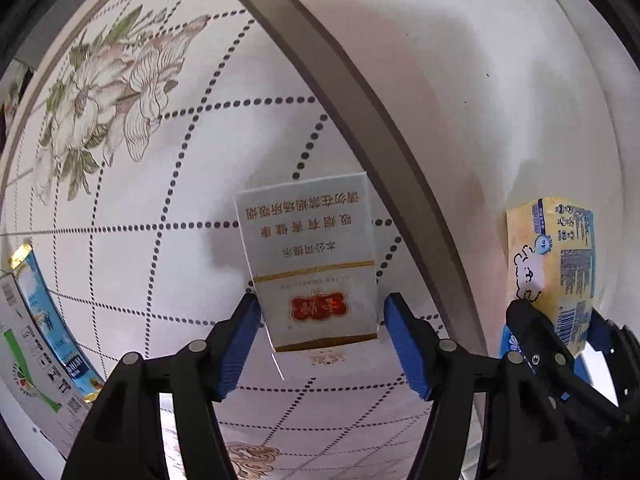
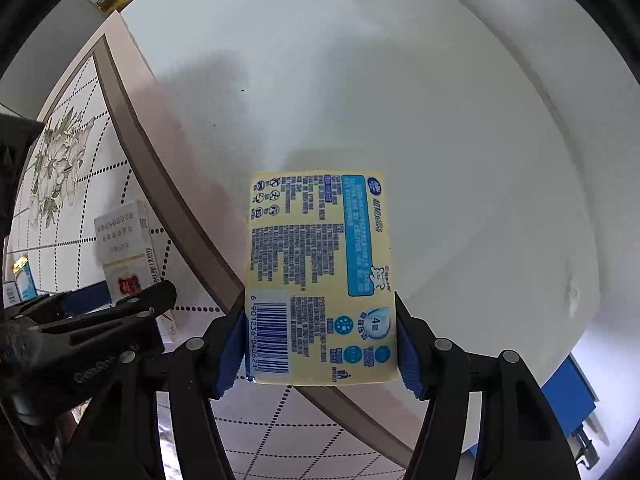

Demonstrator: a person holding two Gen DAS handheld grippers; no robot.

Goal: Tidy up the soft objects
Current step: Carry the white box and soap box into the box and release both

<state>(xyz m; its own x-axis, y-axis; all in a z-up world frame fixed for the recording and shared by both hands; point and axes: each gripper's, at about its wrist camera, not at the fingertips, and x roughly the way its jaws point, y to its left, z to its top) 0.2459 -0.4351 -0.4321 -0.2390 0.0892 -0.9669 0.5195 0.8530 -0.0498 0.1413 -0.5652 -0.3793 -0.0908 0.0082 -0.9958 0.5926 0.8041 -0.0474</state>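
Observation:
My left gripper (image 1: 322, 332) has its blue pads on both sides of a white cigarette pack (image 1: 316, 264) with a red emblem and gold bands, held above the patterned table. The left pad touches the pack; a narrow gap shows at the right pad. The pack also shows in the right wrist view (image 2: 126, 252). My right gripper (image 2: 320, 344) is shut on a yellow tissue pack (image 2: 320, 276) with blue print and a barcode, held above the white surface. This pack shows at the right of the left wrist view (image 1: 554, 264).
The table top (image 1: 120, 260) has dotted lines and a flower print, with a brown rim (image 1: 360, 108). Beyond it lies a white surface (image 2: 400, 100). A blue-and-white box (image 1: 44, 320) lies at the left edge. A blue object (image 2: 572, 392) sits at lower right.

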